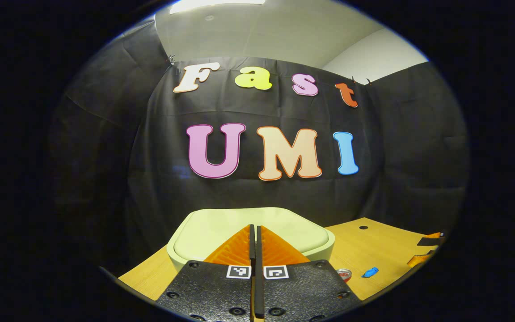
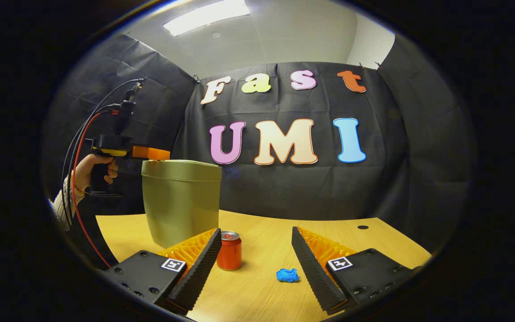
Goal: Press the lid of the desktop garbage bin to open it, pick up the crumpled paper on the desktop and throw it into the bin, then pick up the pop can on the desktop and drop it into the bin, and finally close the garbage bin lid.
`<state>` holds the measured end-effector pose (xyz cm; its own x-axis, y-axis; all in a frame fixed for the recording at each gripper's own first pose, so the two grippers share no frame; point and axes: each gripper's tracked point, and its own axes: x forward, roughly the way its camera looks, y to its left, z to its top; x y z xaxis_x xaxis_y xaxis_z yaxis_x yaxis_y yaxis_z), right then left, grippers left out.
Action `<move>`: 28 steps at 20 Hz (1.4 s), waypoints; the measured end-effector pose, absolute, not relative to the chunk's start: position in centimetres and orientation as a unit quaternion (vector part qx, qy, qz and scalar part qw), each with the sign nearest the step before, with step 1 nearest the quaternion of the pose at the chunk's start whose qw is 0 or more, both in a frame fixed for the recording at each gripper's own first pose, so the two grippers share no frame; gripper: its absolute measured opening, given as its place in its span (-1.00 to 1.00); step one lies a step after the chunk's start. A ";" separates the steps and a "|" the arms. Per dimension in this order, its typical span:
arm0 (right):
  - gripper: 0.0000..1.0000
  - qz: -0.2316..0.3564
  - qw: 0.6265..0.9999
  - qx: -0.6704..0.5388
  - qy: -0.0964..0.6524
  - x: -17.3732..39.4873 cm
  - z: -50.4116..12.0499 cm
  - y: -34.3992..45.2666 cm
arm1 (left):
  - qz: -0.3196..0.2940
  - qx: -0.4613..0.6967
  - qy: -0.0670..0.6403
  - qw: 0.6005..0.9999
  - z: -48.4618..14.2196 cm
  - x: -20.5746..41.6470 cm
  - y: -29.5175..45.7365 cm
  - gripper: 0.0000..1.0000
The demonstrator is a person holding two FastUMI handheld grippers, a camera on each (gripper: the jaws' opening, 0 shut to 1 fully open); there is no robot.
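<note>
Wooden desktop (image 2: 262, 286) stretches out under the spread right gripper (image 2: 255, 264); between its fingers lie the blue crumpled paper (image 2: 288, 275) and red pop can (image 2: 229, 251). Behind stands the green bin (image 2: 181, 201), lid (image 1: 248, 228) down, left gripper (image 1: 255, 243) pressed together above it. Black cloth wall (image 2: 418, 156) behind.
</note>
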<state>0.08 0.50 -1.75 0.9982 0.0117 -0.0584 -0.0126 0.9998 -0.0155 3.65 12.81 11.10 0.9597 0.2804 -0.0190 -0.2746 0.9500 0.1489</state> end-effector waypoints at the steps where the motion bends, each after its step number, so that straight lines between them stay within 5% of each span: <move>1: 0.97 0.007 0.999 -0.006 0.031 0.2 -1.8 0.5 | 0.139 0.079 0.026 0.987 11.0 3.6 12.8 -1.00; 18: 0.97 0.015 0.999 -0.020 0.035 0.2 -2.3 1.5 | 0.148 0.135 -0.048 0.979 18.9 2.7 11.2 -1.00; 28: 0.97 0.007 0.999 -0.011 0.035 0.1 -2.2 0.7 | 0.038 0.090 -0.030 0.995 13.3 0.8 3.4 -1.00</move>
<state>0.14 0.66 -2.21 0.9975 0.0141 -0.0698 -0.0156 0.9997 -0.0205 0.82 3.39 13.29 0.9952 0.0710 0.0672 -0.0818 0.9810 0.1761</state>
